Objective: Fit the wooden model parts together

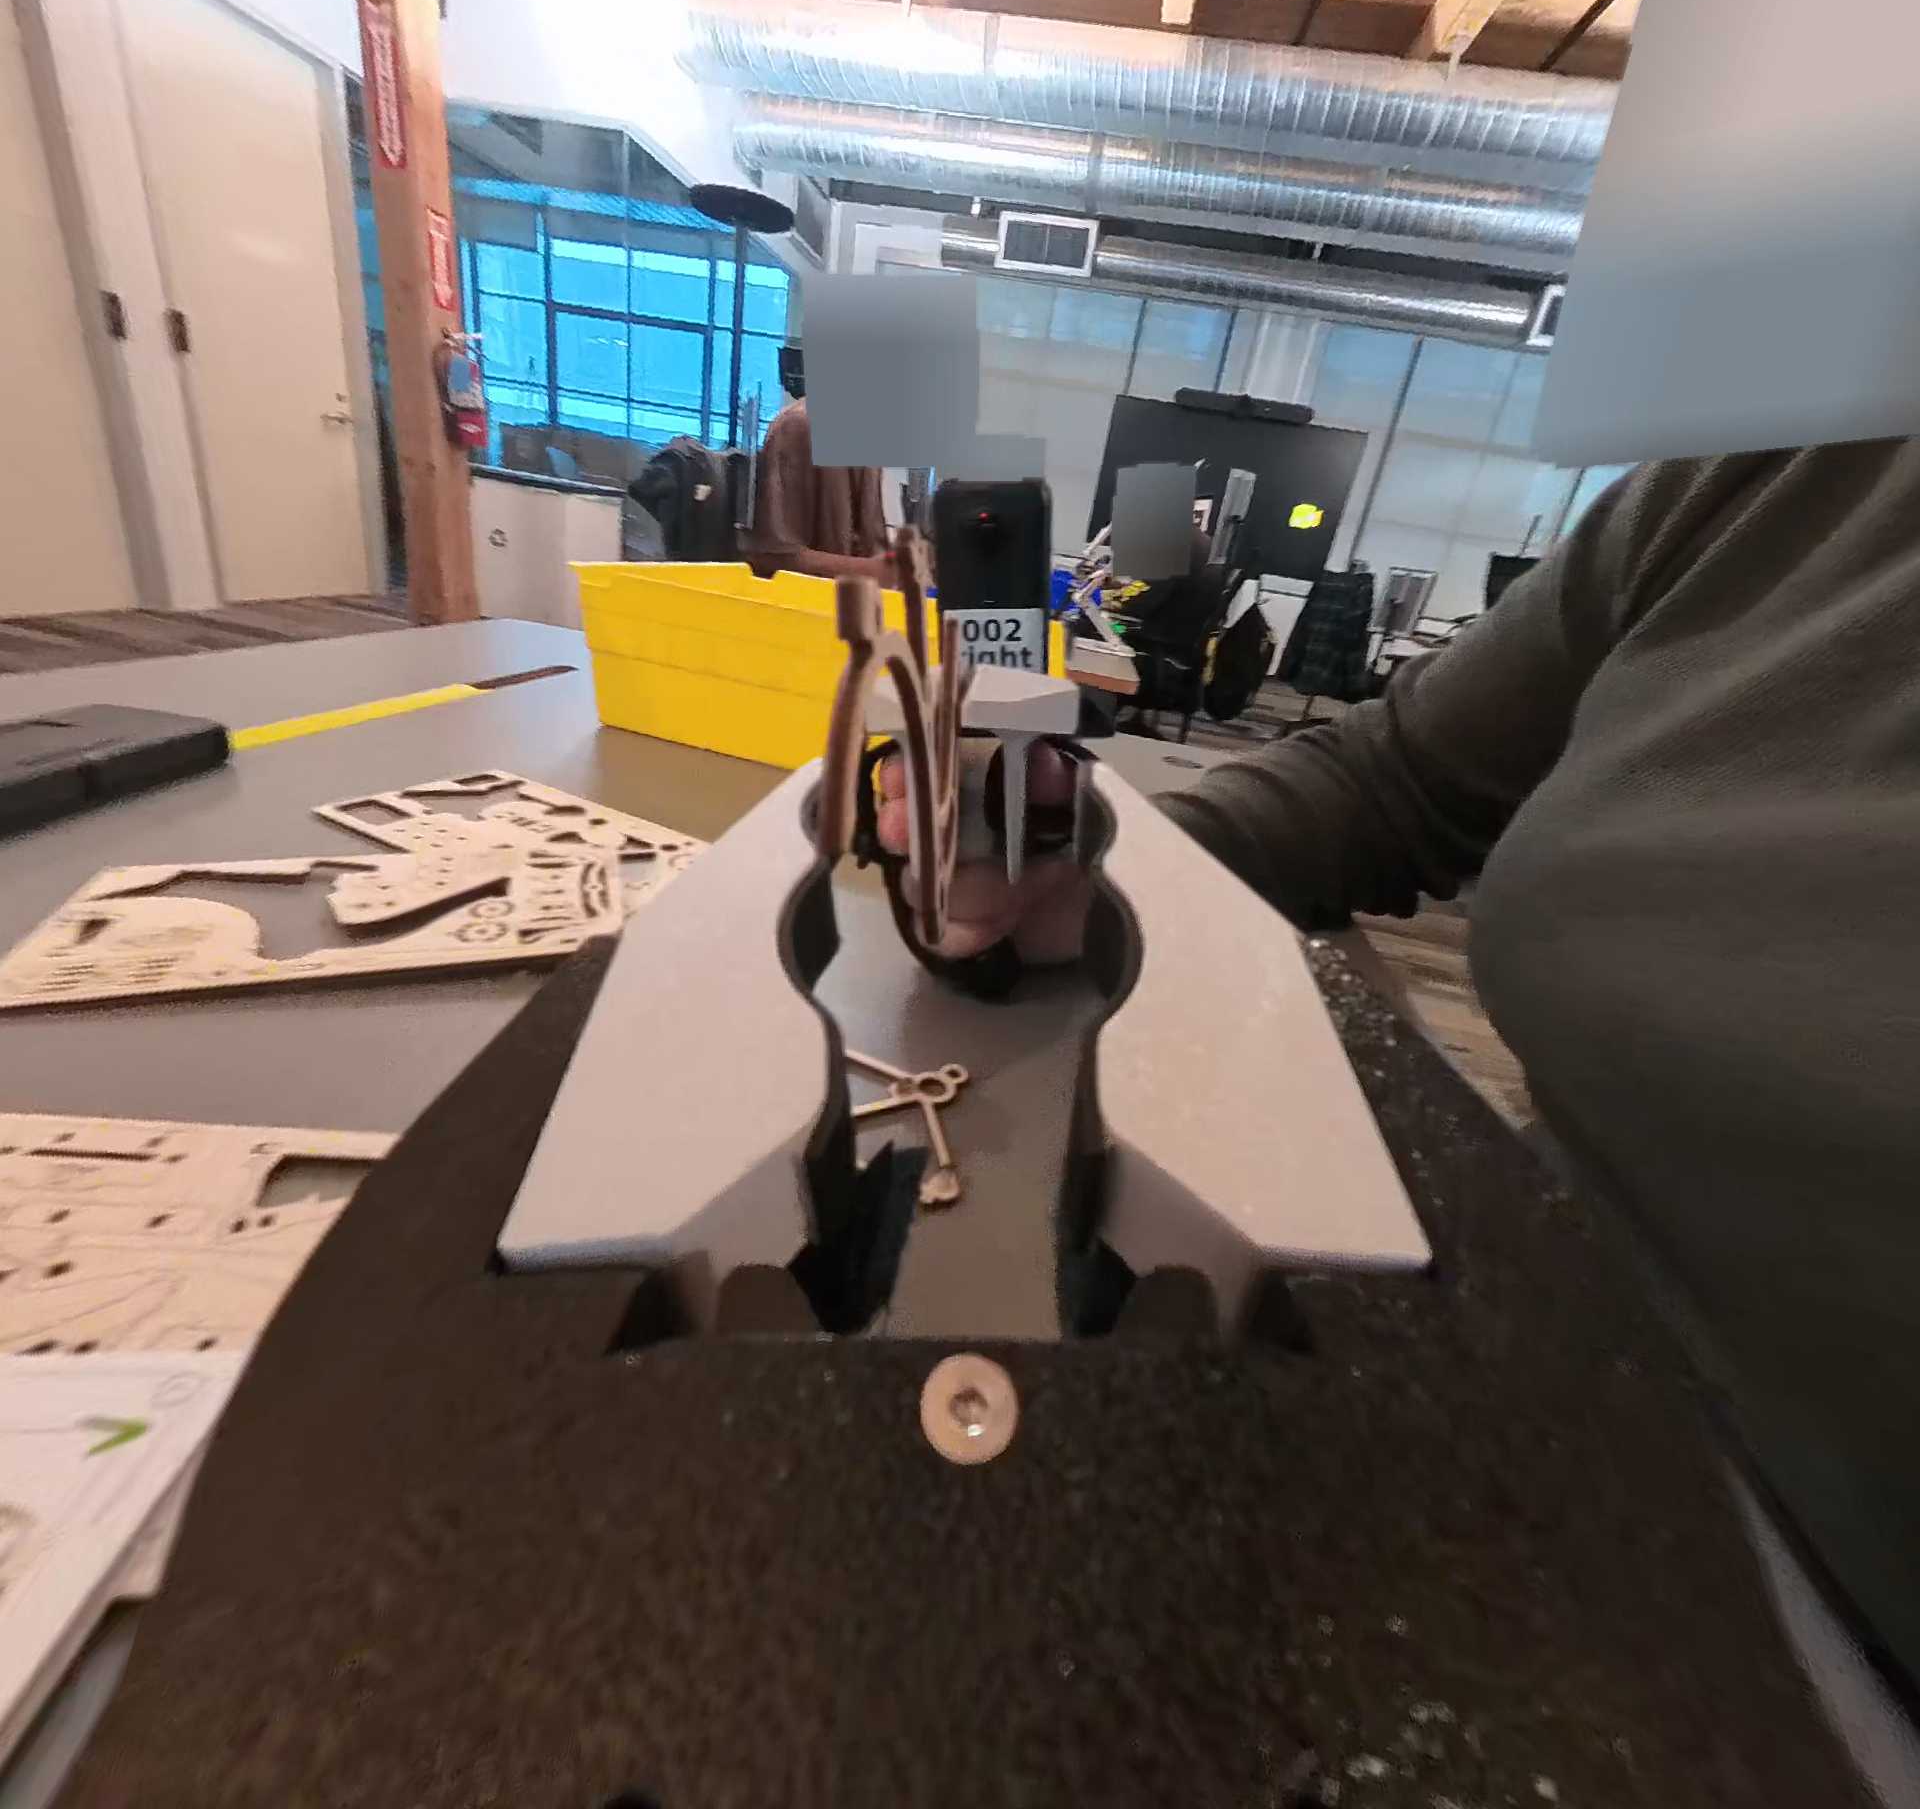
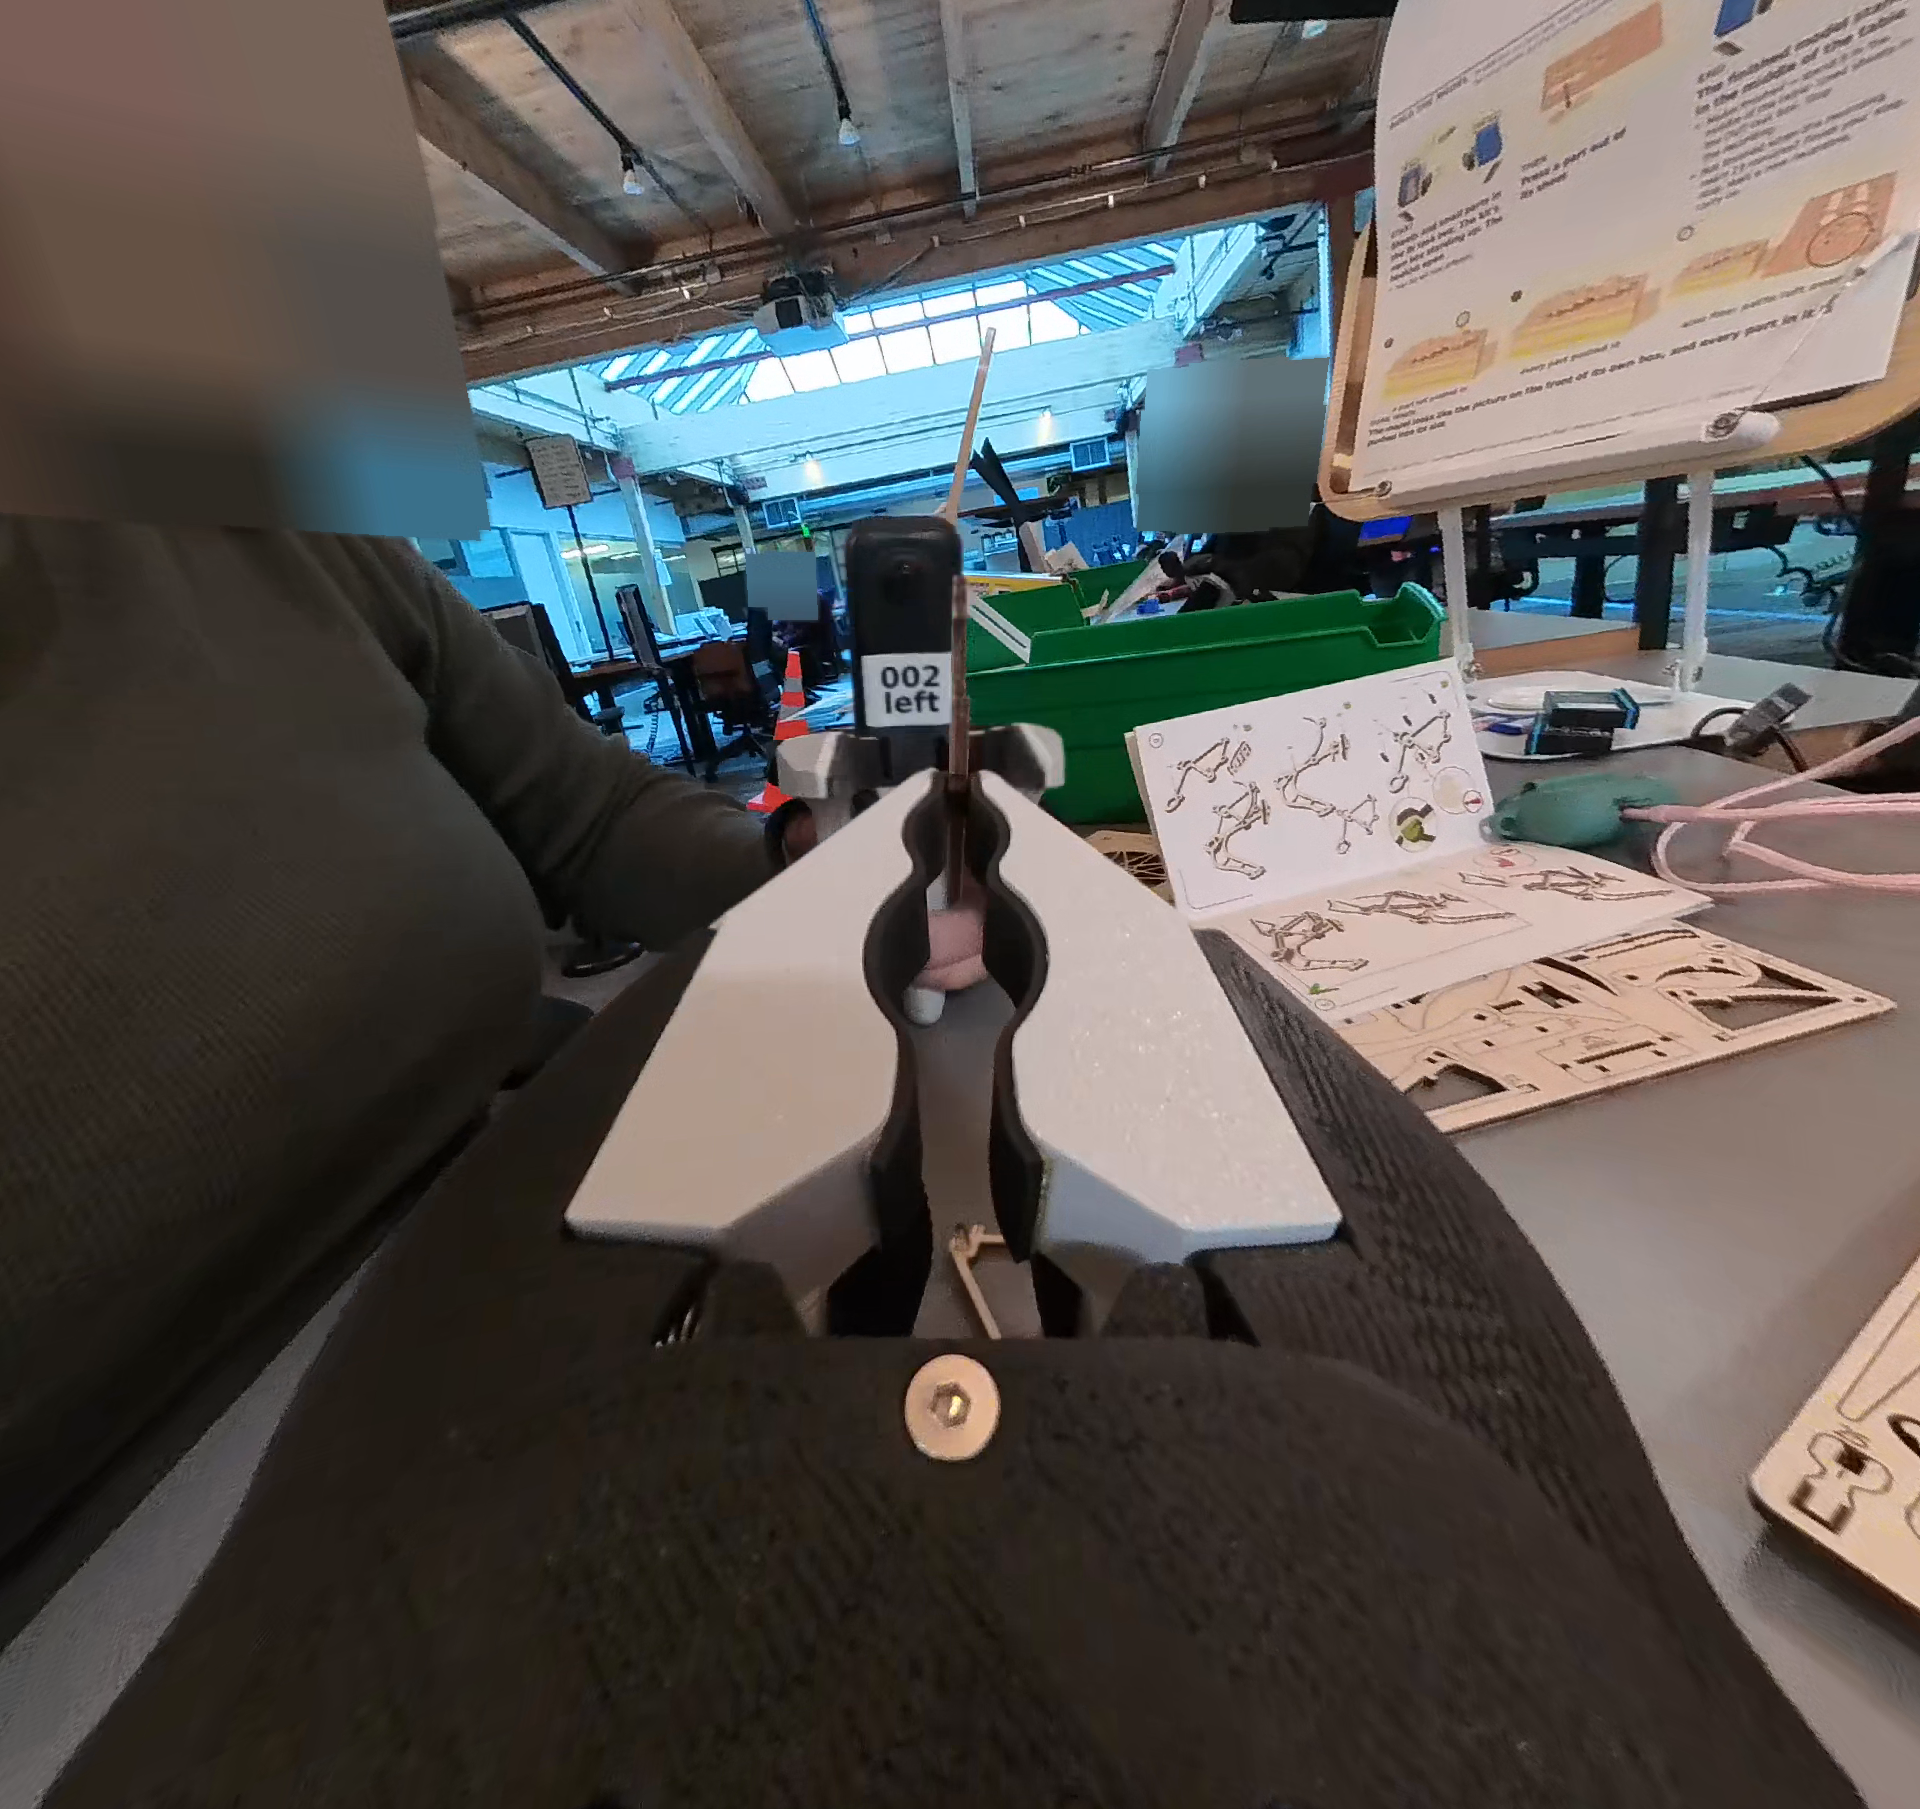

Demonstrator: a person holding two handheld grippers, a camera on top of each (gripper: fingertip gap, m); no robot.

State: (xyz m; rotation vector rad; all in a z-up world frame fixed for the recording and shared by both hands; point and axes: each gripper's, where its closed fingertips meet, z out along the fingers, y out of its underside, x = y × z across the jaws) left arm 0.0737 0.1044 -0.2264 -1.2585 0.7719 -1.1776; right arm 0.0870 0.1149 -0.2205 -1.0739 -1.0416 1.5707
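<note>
A thin brown wooden model part (image 1: 902, 772) stands upright in the air between the two grippers, which face each other. My right gripper (image 2: 956, 809) is shut on this part (image 2: 958, 814), seen edge-on at its fingertips. My left gripper (image 1: 961, 803) is open, its grey fingers (image 1: 727, 1011) spread wide. The part stands near the left fingertip; I cannot tell whether it touches. A small key-shaped wooden piece (image 1: 914, 1115) lies on the grey table (image 1: 416, 1053) under the left gripper. A pale thin piece (image 2: 977, 1271) shows under the right gripper.
Laser-cut wooden sheets (image 1: 312, 907) lie at the left, with a black case (image 1: 94, 751) and a yellow bin (image 1: 707, 658) behind. In the right wrist view are a green bin (image 2: 1195, 699), an open instruction booklet (image 2: 1330, 803), another sheet (image 2: 1610, 1021) and a paper on a stand (image 2: 1642, 180). Only a small space, under 4 cm, lies between the two pairs of fingers. Left tips and right tips are each some 40 cm from the black case (image 1: 94, 751).
</note>
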